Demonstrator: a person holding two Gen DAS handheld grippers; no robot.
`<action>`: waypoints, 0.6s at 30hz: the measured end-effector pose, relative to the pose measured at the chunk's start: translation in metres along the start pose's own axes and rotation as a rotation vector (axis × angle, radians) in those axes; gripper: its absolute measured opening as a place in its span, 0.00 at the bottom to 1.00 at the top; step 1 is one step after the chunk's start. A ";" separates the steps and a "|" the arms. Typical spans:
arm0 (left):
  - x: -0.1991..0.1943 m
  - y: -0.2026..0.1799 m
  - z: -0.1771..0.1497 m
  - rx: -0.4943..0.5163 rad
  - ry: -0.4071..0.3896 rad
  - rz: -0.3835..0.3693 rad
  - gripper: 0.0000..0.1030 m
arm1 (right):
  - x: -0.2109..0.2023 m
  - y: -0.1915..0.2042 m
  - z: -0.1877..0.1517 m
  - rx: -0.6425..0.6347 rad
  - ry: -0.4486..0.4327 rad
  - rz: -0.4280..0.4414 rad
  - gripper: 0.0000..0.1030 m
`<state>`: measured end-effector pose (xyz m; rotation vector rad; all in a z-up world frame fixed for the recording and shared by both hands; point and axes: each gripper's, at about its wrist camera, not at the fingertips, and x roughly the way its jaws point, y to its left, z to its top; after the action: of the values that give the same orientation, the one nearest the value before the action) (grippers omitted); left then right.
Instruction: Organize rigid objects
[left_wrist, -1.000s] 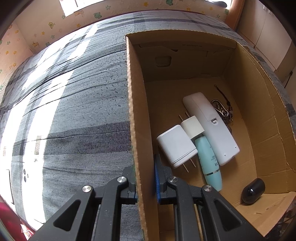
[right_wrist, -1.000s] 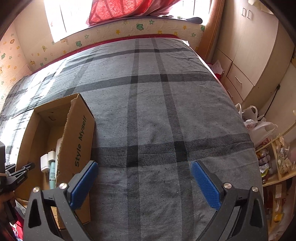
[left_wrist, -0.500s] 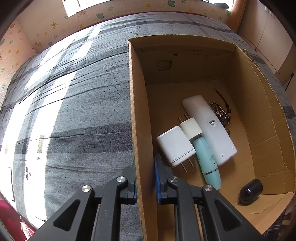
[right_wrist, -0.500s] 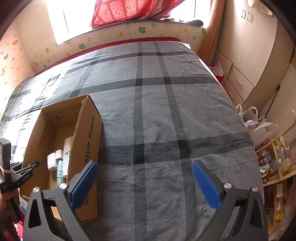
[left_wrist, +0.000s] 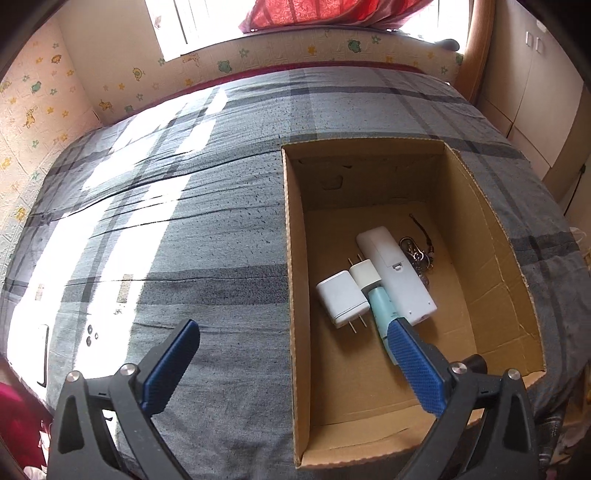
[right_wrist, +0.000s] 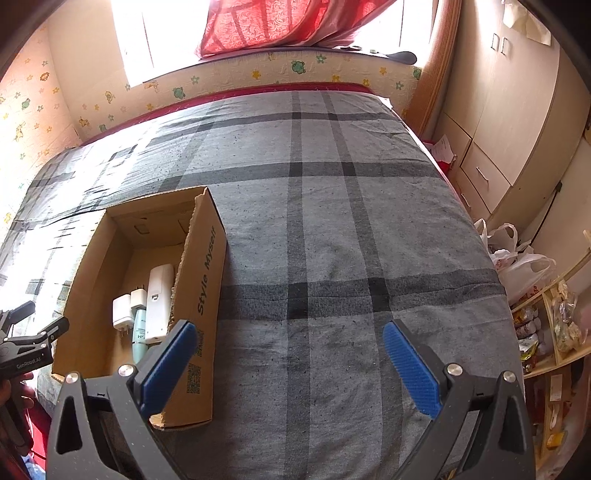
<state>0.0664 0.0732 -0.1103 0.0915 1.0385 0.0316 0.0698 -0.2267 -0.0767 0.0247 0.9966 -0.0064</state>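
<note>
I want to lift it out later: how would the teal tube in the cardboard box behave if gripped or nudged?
The teal tube looks round and smooth, so it probably rolls when nudged and may slip between flat pads. It lies wedged between the white charger and the long white remote, which likely stop it rolling. It looks small and light.

I'm looking at my left gripper (left_wrist: 291, 350): two black angular arms with triangular cut-outs, silver round screws near the joints, and blue pads with a fine dotted texture. My right gripper (right_wrist: 290, 349) is showing the same black frame, screws and blue pads. At the right view's left edge the left tool's black body is carrying small white lettering
</note>
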 end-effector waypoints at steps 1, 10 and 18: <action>-0.008 -0.001 -0.002 -0.001 -0.010 -0.005 1.00 | -0.004 0.002 -0.001 0.000 -0.005 0.002 1.00; -0.074 -0.015 -0.026 0.013 -0.099 0.027 1.00 | -0.048 0.021 -0.016 -0.007 -0.052 -0.002 1.00; -0.112 -0.026 -0.040 -0.002 -0.162 0.045 1.00 | -0.082 0.033 -0.032 -0.017 -0.075 -0.021 1.00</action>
<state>-0.0251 0.0424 -0.0369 0.1139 0.8745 0.0654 -0.0010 -0.1937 -0.0241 -0.0010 0.9222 -0.0181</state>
